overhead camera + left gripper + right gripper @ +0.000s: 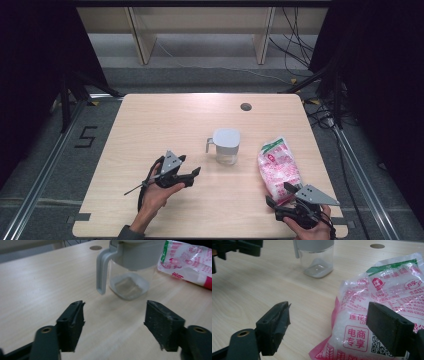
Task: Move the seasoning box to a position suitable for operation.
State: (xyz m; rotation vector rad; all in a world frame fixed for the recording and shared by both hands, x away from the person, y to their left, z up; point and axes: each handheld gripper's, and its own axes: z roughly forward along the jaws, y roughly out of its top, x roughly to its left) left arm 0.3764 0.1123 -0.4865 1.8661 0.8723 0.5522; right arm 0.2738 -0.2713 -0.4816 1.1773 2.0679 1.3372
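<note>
A clear jug [226,146] with a grey lid and handle stands upright near the middle of the wooden table [165,115]. My left gripper [190,165] is to its left, pointing at it, jaws open and empty. In the left gripper view the gripper [115,315] faces the jug [130,267], a short gap away from its handle. A pink and white printed bag [277,167] lies flat to the right of the jug. My right gripper [280,195] sits at the bag's near end. Its jaws [329,315] are open, with the bag [372,315] partly between them and not squeezed.
A round grey hole [245,106] sits in the tabletop at the back right. The table's front edge runs just under both hands. Beyond the table are wooden shelf legs [142,40], and cables [300,45] trail on the floor at the right.
</note>
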